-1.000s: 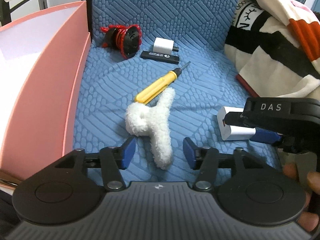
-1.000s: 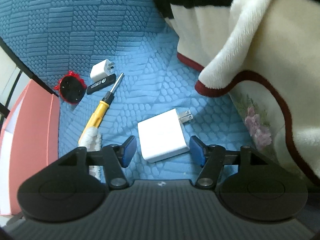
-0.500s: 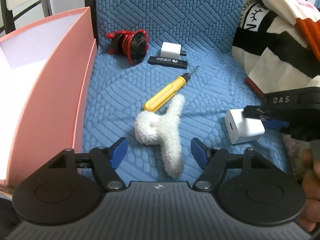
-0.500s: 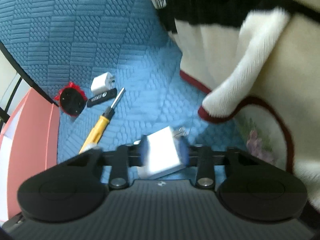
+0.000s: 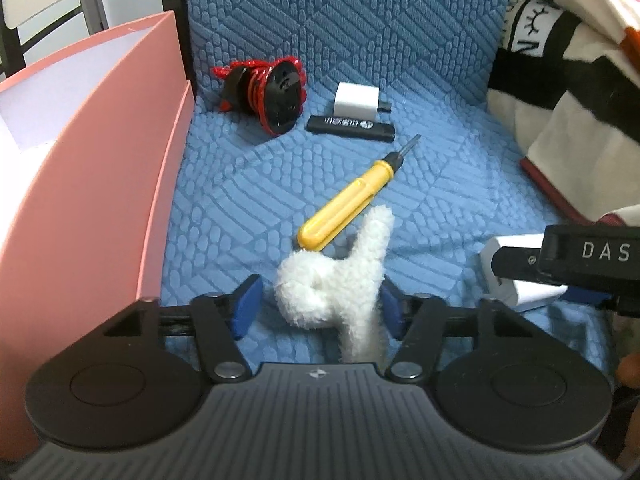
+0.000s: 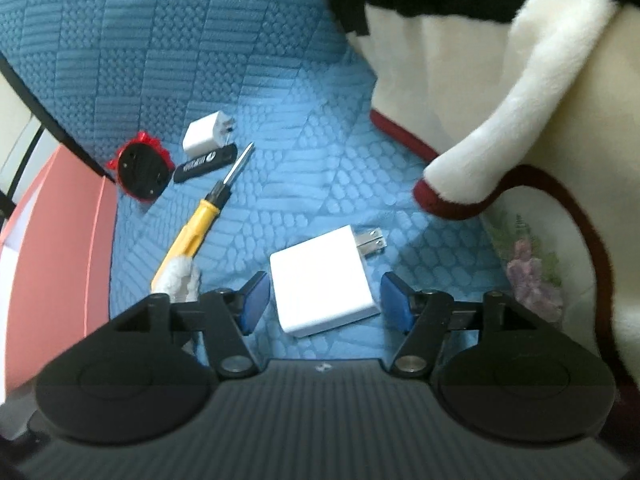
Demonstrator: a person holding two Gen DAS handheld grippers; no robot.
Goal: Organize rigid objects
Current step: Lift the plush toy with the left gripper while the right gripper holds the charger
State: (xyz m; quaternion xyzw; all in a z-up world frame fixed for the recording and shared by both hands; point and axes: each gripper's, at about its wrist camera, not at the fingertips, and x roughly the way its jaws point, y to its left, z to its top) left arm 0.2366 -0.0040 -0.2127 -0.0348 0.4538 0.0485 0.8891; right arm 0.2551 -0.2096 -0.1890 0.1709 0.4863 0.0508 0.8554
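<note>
The things are seen laid out on a blue quilted cushion [image 5: 248, 184], which is bordered on its left edge by a pink box [image 5: 92, 184] and on its right edge by a striped blanket [image 5: 568, 92]. The left gripper [image 5: 318, 308] is held low over the near part of the cushion with its fingers [image 5: 246, 306] spread wide on either side of a white fluffy clip [image 5: 340, 280]; the right finger appears to touch the fleece, while a gap is seen at the left one. A yellow screwdriver [image 5: 344, 208] is laid just beyond the clip, its handle end touching the fleece and its tip pointed toward the far right. Near the far edge, a red and black cable reel [image 5: 272, 96], a small white charger [image 5: 356, 100] and a black USB stick [image 5: 350, 128] are gathered close together, the stick just in front of the charger.

The right gripper [image 6: 324, 300] is held over the near right part of the cushion with its fingers [image 6: 254, 300] spread wide around a large white plug adapter [image 6: 320, 284], which lies flat between them with its prongs pointed away; the left finger is just beside the adapter's edge and the right finger is apart from it. Neither thing is gripped or lifted, so far as can be told
</note>
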